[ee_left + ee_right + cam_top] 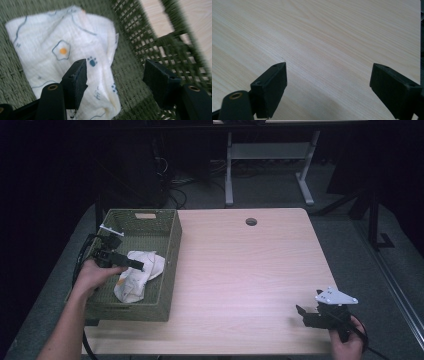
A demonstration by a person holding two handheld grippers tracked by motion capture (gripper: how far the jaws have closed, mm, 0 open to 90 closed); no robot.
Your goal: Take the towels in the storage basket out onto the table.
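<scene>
Inside one green basket (170,245) lies one white cloth (137,275); both claws, left (131,263) and right (302,312), gape apart.

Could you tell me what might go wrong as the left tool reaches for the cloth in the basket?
The left tool hangs open over the white cloth close to the green basket wall; one jaw might snag the woven mesh instead of fabric. The cloth lies crumpled, so a pinch may catch only one fold and slip. Lifting could also drag the light basket, since the right tool sits far off over the table and does not steady it.
</scene>
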